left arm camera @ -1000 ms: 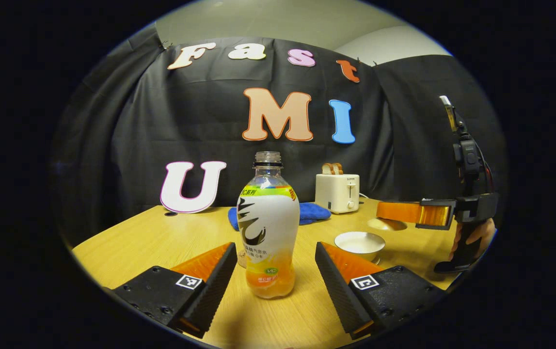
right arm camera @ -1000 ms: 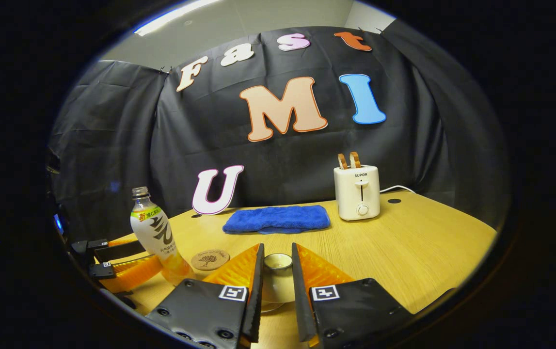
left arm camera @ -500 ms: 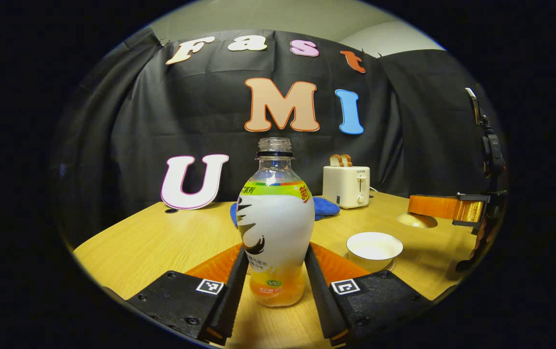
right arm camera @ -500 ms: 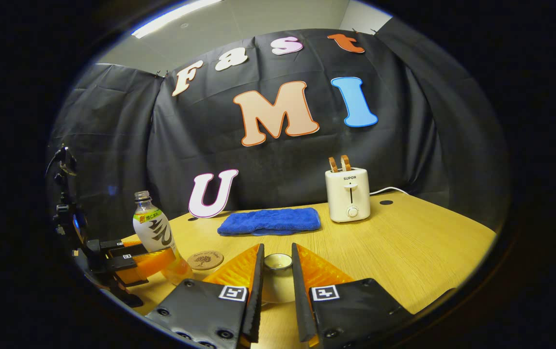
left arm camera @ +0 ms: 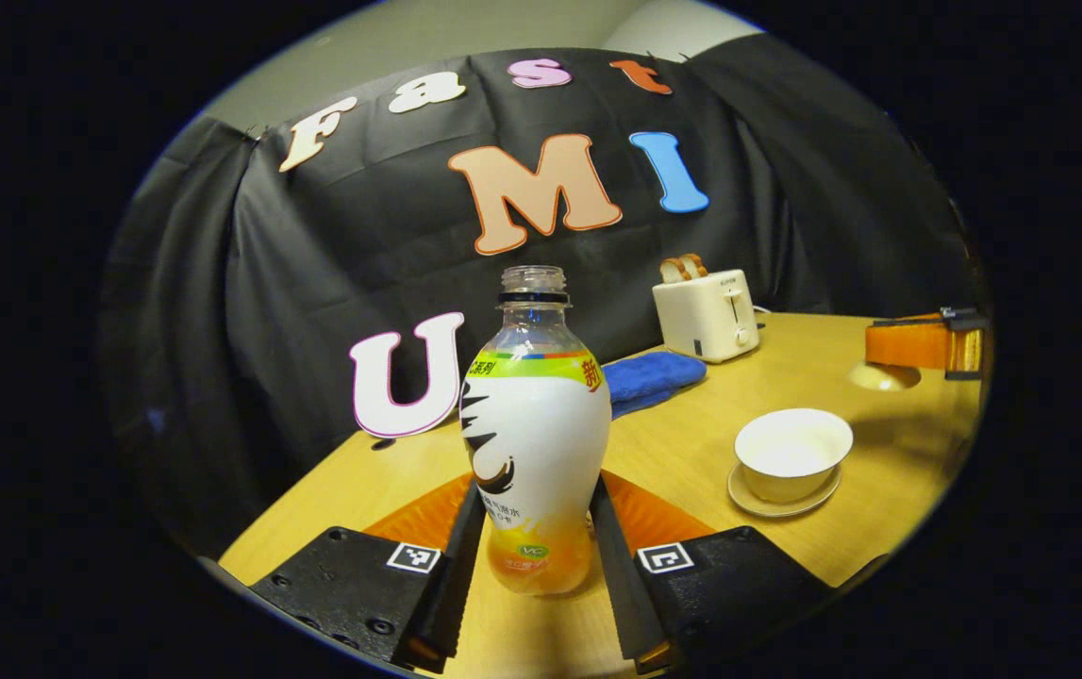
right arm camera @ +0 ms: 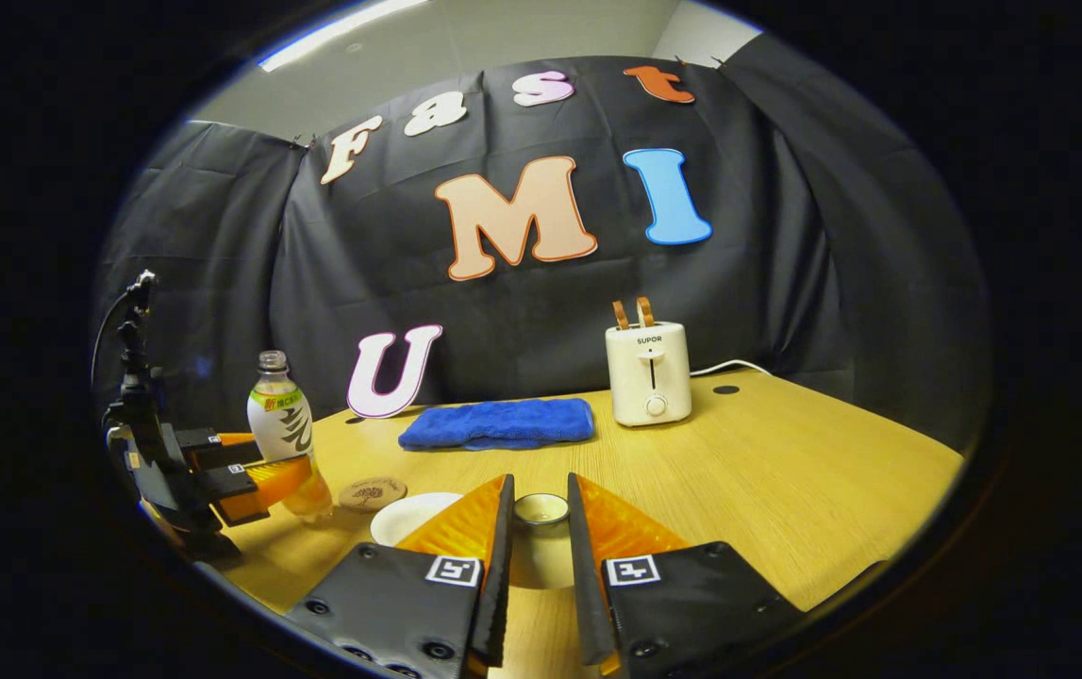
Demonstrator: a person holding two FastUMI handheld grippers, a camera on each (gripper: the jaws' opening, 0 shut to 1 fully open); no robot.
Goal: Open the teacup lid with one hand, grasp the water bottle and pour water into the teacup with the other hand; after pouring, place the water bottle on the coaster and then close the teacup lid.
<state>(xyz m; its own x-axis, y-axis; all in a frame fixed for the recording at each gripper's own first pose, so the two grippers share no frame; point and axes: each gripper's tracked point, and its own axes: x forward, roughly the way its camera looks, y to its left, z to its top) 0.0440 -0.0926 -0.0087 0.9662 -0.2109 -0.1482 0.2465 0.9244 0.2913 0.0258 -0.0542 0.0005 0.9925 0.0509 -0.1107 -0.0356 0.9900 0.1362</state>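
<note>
**Between both jaws: bottle gripped, lid lifted clear**

Between my left gripper's (left arm camera: pixel 531 556) jaws stands the bottle (left arm camera: pixel 533 443), upright and uncapped, clenched at its lower body. My right gripper (right arm camera: pixel 539 556) grasps the lid (right arm camera: pixel 541 510) by its knob. Ahead-right of the left jaws sits the open teacup (left arm camera: pixel 791 453). I judge pouring comes next: carry the bottle over, tip the mouth above the rim.

White-and-orange water bottle (left arm camera: pixel 533 443), white teacup (left arm camera: pixel 791 455), blue cloth (right arm camera: pixel 497 423)
</note>
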